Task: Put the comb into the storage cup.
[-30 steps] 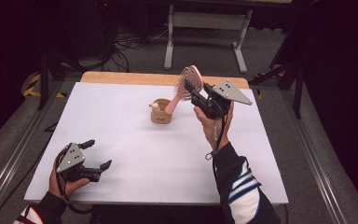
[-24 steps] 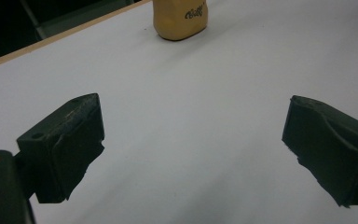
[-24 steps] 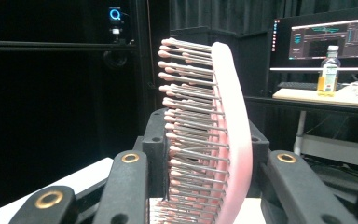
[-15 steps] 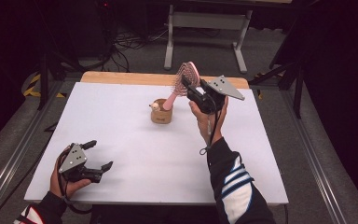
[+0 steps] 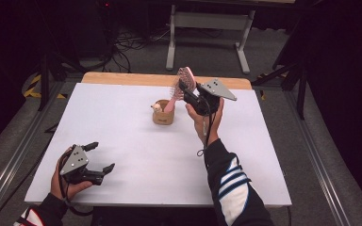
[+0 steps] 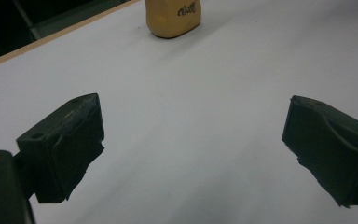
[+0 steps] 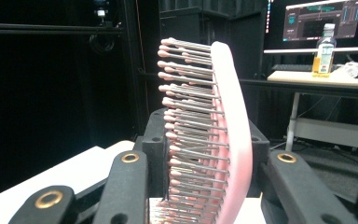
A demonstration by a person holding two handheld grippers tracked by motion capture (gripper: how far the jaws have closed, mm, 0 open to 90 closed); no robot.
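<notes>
A pink hairbrush [image 5: 183, 82] stands tilted, its handle end down in a small tan cup [image 5: 163, 113] near the middle back of the white table [image 5: 122, 117]. My right gripper [image 5: 187, 89] is shut on the brush head; in the right gripper view the black jaws clamp the pink hairbrush [image 7: 223, 140] from both sides, bristles facing left. My left gripper [image 5: 100, 157] rests open near the table's front left corner, nothing between its fingers [image 6: 65, 140]. The tan cup [image 6: 172, 17] lies far ahead of it in the left gripper view.
A wooden strip [image 5: 122, 79] edges the table's far side. Beyond it stand a metal frame [image 5: 207, 28] and floor cables. A desk with a monitor [image 7: 321, 18] and a bottle [image 7: 325, 56] lies behind the brush in the right gripper view.
My right gripper has moved left and down with the hairbrush, bringing its handle into the cup. The left gripper has stayed in place.
</notes>
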